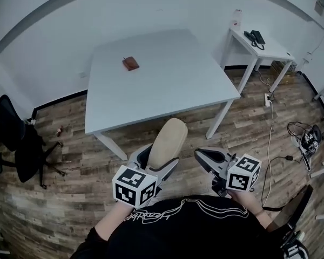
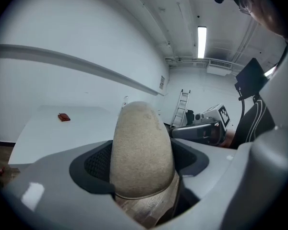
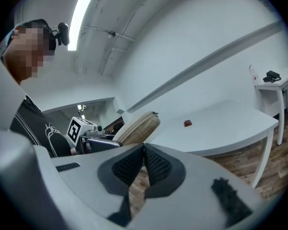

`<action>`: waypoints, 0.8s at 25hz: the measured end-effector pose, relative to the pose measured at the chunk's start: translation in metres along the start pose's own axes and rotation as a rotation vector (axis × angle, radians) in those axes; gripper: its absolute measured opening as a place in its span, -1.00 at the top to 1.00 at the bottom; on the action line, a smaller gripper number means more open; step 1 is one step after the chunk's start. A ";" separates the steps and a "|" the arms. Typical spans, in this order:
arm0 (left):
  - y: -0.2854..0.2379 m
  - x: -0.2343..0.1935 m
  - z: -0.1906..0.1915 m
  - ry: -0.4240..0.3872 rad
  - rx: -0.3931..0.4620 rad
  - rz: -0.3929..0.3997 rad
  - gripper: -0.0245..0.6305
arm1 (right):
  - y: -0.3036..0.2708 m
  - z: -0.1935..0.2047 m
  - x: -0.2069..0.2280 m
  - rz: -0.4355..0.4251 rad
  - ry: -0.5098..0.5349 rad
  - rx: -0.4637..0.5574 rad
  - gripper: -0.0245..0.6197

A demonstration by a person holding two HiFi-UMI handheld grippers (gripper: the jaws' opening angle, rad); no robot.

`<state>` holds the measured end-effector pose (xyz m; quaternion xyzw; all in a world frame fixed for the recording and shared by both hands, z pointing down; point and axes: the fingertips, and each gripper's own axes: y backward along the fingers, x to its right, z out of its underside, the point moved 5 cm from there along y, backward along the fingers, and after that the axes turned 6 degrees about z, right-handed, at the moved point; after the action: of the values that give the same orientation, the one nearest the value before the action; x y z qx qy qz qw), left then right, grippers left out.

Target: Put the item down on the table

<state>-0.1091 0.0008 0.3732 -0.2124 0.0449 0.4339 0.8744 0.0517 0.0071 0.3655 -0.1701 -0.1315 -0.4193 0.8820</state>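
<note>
Floorboards are lying between us and the white table, and we are standing back from its near edge with both tools held low over the wood. We are pinching a beige slipper in the left gripper: its jaws are standing wide, one pad pressing on each side of the slipper's lower end, and the toe is pointing up and away toward the table. The slipper is hanging over the floor, short of the tabletop and touching nothing but the pads. The right gripper is riding just beside it with its jaws pressed together on nothing.

On the far part of the tabletop a small reddish-brown object is lying by itself, well apart from the slipper. The rest of the top is showing as bare white.

To our right a smaller white side table is standing against the wall, carrying a black telephone and, at its back corner, a clear bottle. Below it a power strip is lying on the floor, and a tangle of cables is lying further right. A black office chair is standing at our left, clear of the table. In the left gripper view a ladder is leaning at the far wall
</note>
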 end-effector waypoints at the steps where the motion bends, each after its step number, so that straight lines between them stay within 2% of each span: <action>1: -0.002 -0.008 -0.002 0.003 -0.003 -0.005 -0.22 | -0.007 -0.001 0.003 -0.006 -0.001 -0.005 0.90; 11: -0.049 -0.082 -0.015 0.028 -0.039 -0.065 -0.22 | -0.070 -0.009 0.076 -0.024 -0.041 -0.042 0.90; 20: -0.133 -0.184 -0.039 0.098 -0.097 -0.110 -0.22 | -0.155 -0.039 0.182 -0.057 -0.090 -0.109 0.90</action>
<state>-0.1153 -0.2223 0.4304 -0.2774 0.0547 0.3759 0.8825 0.0451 -0.2267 0.4278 -0.2330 -0.1528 -0.4426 0.8523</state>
